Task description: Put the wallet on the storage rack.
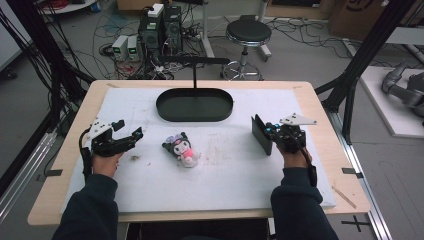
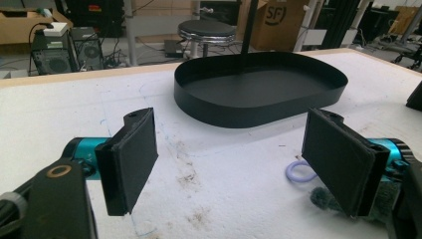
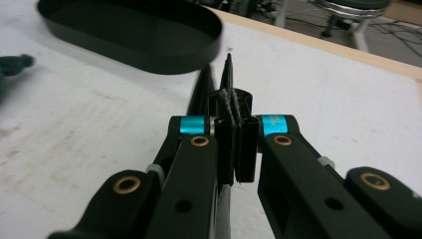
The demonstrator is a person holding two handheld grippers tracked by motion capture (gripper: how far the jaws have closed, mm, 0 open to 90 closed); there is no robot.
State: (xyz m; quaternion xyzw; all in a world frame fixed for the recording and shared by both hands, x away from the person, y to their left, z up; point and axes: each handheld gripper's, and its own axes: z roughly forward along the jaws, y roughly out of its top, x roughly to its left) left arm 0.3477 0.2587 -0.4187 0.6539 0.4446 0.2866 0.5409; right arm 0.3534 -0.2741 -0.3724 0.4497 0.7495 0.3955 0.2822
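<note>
A small plush toy (image 1: 181,149), black with a pink body, lies on the white mat (image 1: 225,170) at the table's middle. Behind it stands a black oval tray (image 1: 195,119) with a thin post rising from it. My left gripper (image 1: 129,128) rests on the mat to the left of the toy, open, jaws aimed toward the right. In the left gripper view its wide-apart pads (image 2: 132,154) frame bare mat, with the tray (image 2: 239,117) ahead and the toy's lavender loop (image 2: 297,173) beside the right pad. My right gripper (image 1: 262,134) stands right of the toy, shut, pads (image 3: 231,99) pressed together, nothing between them.
The tray (image 3: 164,62) lies ahead and left of the right gripper, with a dark blur of the toy (image 3: 12,64) at the left edge. Wooden table edges (image 1: 320,115) border the mat. Beyond the table stand a round stool (image 1: 248,32), computer cases (image 1: 160,30) and floor cables.
</note>
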